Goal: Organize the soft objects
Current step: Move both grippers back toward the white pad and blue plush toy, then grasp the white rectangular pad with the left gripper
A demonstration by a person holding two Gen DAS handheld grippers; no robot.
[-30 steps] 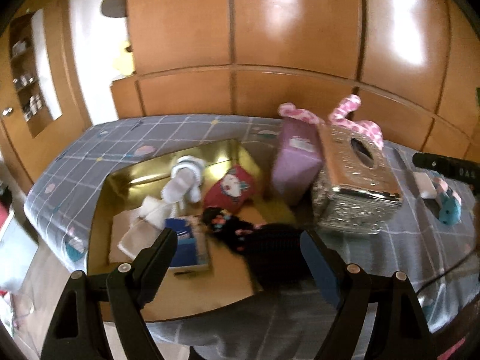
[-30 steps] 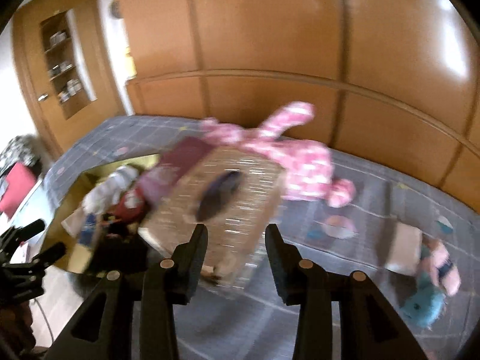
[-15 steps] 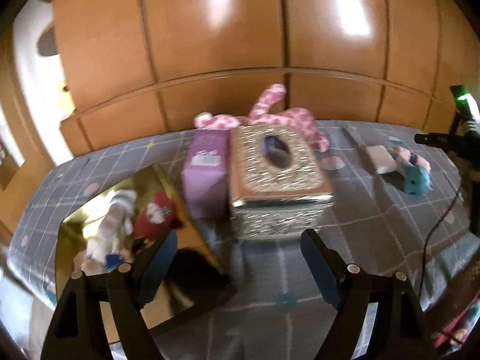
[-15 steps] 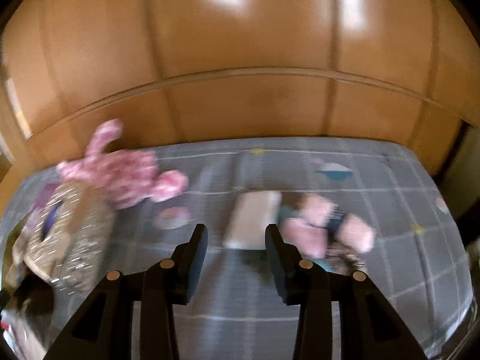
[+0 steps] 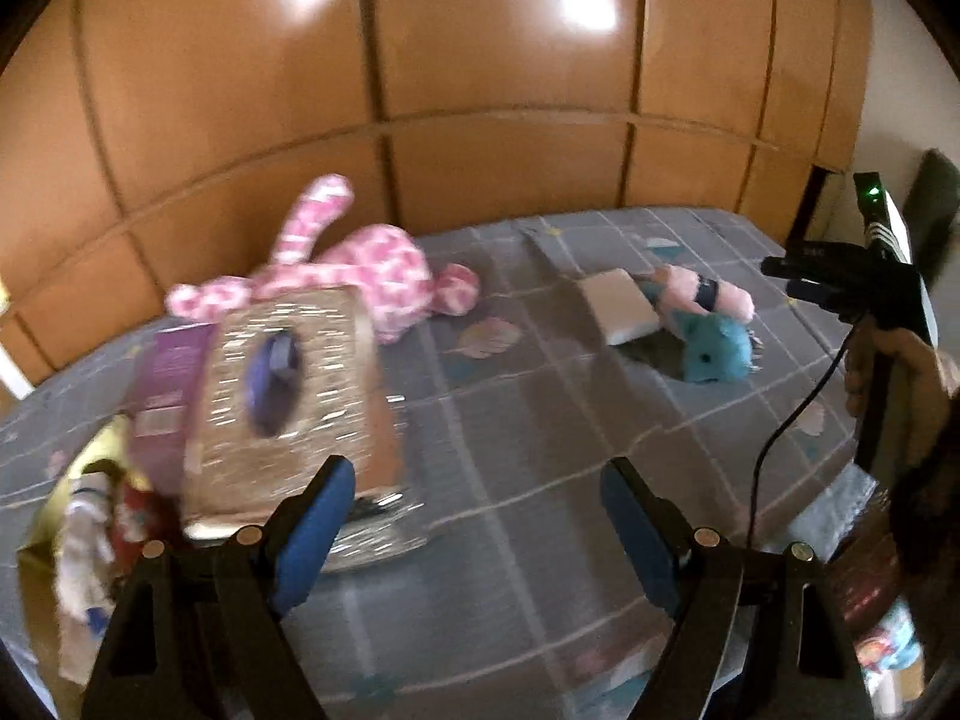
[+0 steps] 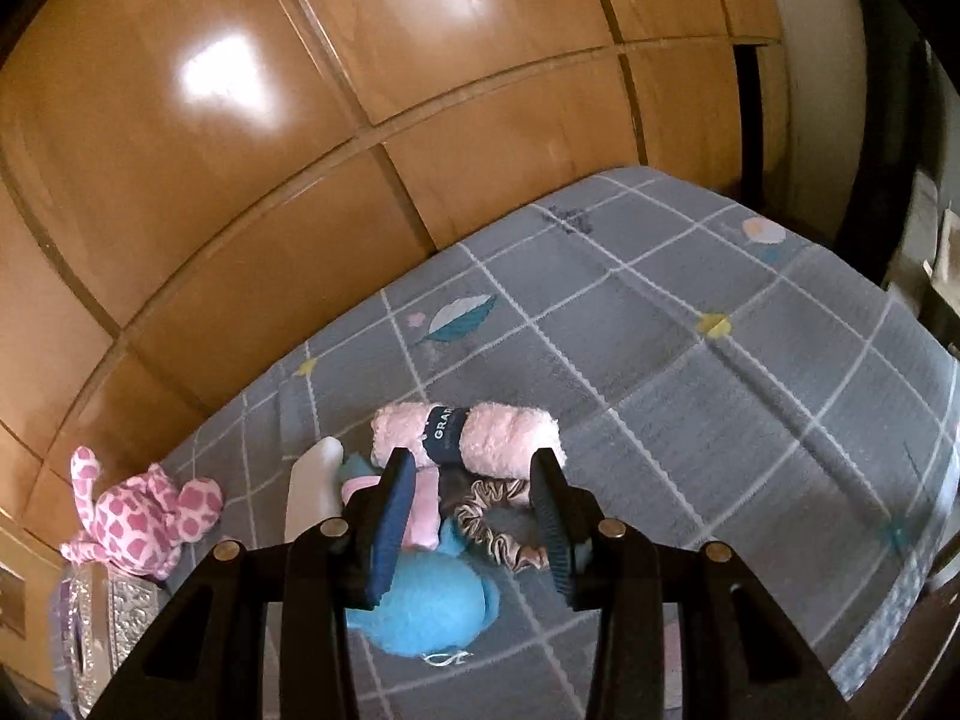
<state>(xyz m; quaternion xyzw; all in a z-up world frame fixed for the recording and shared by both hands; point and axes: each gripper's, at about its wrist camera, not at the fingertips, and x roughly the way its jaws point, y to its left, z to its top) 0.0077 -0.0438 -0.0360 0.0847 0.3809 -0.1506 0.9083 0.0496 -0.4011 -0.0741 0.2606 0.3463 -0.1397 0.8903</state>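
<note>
The right claw (image 6: 474, 516), its jaws partly apart and empty, is being hung over the cluster of soft things on the bed (image 6: 690, 360): rolled pink towel (image 6: 468, 432), scrunchie (image 6: 495, 519) and blue plush (image 6: 420, 600). The left claw (image 5: 474, 531) is being held wide apart, empty. A pick is judged in hand; lowering and clamping are being called for.

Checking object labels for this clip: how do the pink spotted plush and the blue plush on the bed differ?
The pink spotted plush is pink with darker blotches and long limbs; the blue plush is plain blue and rounder. The pink spotted plush lies by the silver tissue box; the blue plush lies against a rolled pink towel, under the right gripper. Both rest on the grey bedspread, ungripped.
</note>
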